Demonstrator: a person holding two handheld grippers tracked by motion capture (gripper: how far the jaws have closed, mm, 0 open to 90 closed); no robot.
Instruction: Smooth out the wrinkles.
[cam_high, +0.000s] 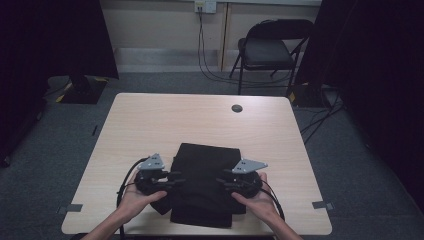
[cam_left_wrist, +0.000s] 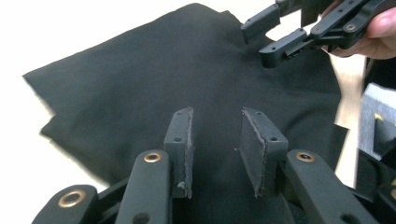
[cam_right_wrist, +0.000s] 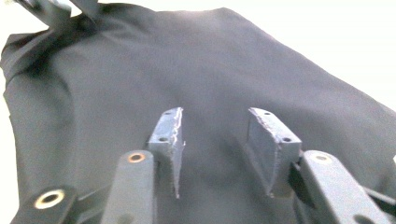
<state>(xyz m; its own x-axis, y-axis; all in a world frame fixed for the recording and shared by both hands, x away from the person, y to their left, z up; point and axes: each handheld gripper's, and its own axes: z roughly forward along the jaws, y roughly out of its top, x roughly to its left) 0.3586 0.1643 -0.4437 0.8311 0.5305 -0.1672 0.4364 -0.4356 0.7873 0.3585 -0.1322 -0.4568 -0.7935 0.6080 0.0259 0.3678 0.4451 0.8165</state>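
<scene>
A folded black cloth (cam_high: 204, 187) lies at the near middle of a pale wooden counter (cam_high: 150, 120), its near edge close to the counter's near rim, as a person brings a pair of hand-held tongs in from either side. The left tongs (cam_high: 176, 179) hover over the cloth's left edge and the right tongs (cam_high: 224, 182) over its right edge, the two pointing inward toward each other. Both pairs stand parted with nothing between the jaws: in the left gripper view the left tongs (cam_left_wrist: 215, 147) show dark fabric through the gap, and in the right gripper view the right tongs (cam_right_wrist: 215, 149) do likewise. The cloth (cam_left_wrist: 187, 79) looks already doubled over, with a layered edge and a corner of a lower layer peeking out at one side, and its surface (cam_right_wrist: 187, 70) lies mostly smooth with a few soft creases. Judging by this, the folding is partly done; a grip on both side edges has not yet been taken, and at least one more fold or a final squaring-up seems left. Beyond the counter's far edge a folding chair (cam_high: 267, 50) stands against the wall, and a small round grommet (cam_high: 236, 108) sits in the counter's far part.
</scene>
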